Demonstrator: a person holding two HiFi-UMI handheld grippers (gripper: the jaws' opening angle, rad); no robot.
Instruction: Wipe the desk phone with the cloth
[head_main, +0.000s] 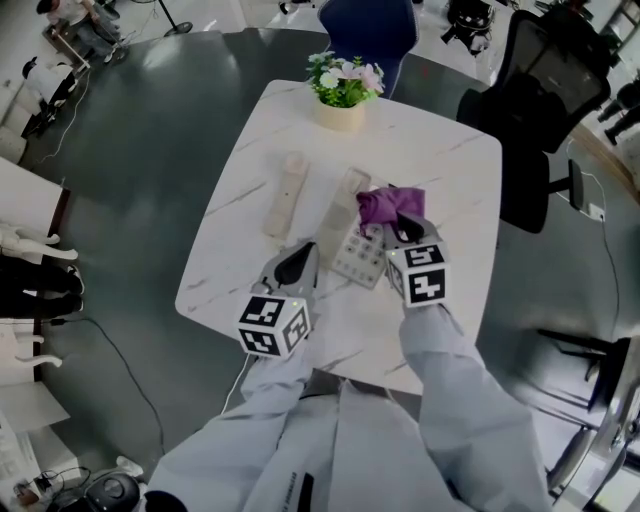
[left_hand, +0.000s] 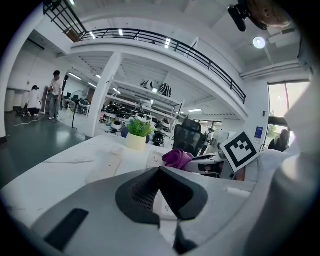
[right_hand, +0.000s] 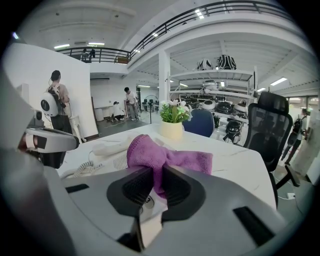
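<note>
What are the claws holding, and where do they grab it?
The right claw pinches the purple cloth by a bunched fold. The left claw is shut on nothing.
</note>
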